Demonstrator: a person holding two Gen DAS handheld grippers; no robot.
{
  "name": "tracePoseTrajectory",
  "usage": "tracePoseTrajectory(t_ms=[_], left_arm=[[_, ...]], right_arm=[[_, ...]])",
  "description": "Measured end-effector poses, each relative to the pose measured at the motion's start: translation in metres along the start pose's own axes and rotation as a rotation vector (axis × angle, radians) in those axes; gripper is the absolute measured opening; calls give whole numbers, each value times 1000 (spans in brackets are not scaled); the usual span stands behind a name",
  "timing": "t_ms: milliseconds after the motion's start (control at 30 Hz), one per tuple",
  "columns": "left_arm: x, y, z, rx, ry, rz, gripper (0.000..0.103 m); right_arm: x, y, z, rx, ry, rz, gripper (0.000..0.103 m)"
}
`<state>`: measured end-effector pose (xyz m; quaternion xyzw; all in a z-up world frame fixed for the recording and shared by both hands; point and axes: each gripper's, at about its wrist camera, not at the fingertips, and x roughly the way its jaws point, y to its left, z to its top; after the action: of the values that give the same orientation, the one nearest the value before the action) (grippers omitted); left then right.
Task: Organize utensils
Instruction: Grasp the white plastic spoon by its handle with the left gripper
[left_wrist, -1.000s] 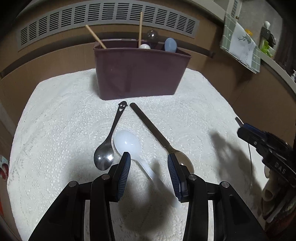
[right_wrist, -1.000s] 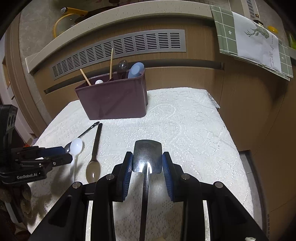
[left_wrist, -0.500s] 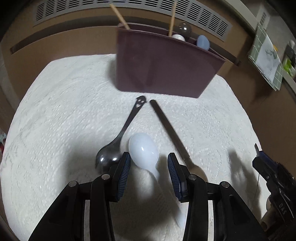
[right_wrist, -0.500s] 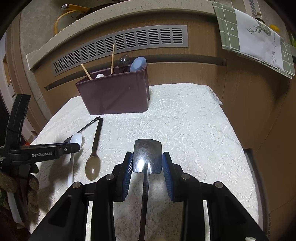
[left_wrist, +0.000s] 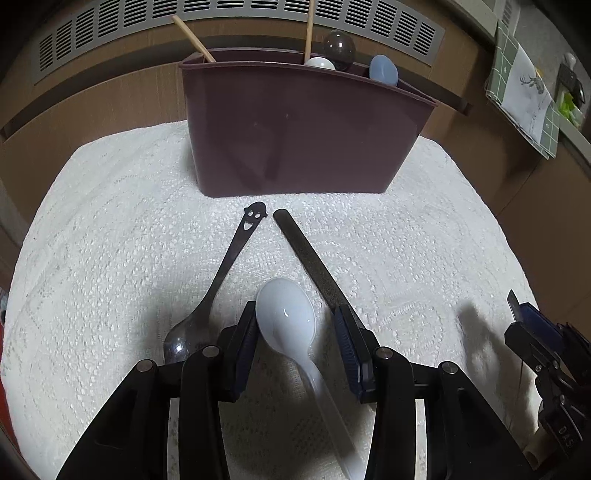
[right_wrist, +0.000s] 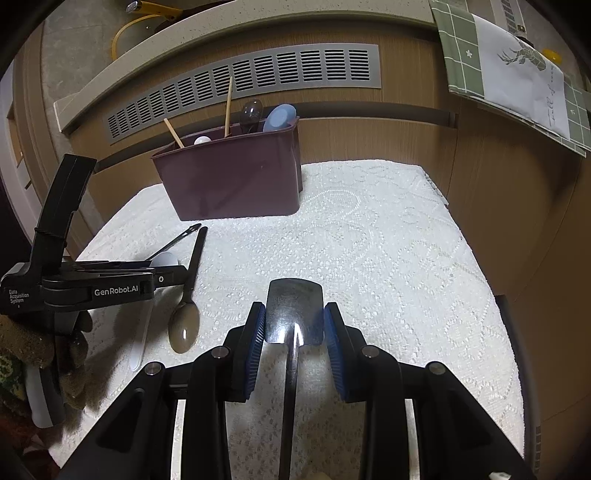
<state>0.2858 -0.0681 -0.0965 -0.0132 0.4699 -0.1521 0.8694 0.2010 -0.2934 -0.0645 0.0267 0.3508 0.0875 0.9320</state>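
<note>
My left tool (left_wrist: 295, 332) is wide open around the white spoon (left_wrist: 286, 317), which lies on the white surface (left_wrist: 110, 258) between two dark spoons. My right tool (right_wrist: 294, 325) squeezes a flat metal scoop (right_wrist: 294, 306). The brown bin (left_wrist: 295, 129) stands far back.

maroon bin (left_wrist: 303, 129) | white spoon (left_wrist: 286, 319) | white lace-patterned cloth (left_wrist: 110, 240) | blue-padded tongs (right_wrist: 294, 330)
</note>
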Motion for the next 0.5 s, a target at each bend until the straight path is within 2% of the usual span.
tracePoseTrajectory(t_ms=[100,133,167,267,300,333,500], left_arm=[[-2,2,0,11,-2,-7,40],[-2,3,-1,10,-7,0,31],[-4,4,-2,5,-15,18,28],[-18,12,-10,-38,-47,-32,27],[-29,12,-13,-30,-81,-38,24],[-36,11,-16,-21,-105,-34,5],[-75,15,-23,-2,-218,-37,5]], right_arm=[[-3,1,1,-6,-6,-2,30],[-4,2,1,-7,-8,-3,30],[-5,2,2,-9,-9,-3,30],[-10,5,4,-22,-19,-6,29],[-12,6,5,-27,-24,-6,29],[-13,6,5,-31,-29,-8,29],[-15,7,10,-26,-44,1,29]])
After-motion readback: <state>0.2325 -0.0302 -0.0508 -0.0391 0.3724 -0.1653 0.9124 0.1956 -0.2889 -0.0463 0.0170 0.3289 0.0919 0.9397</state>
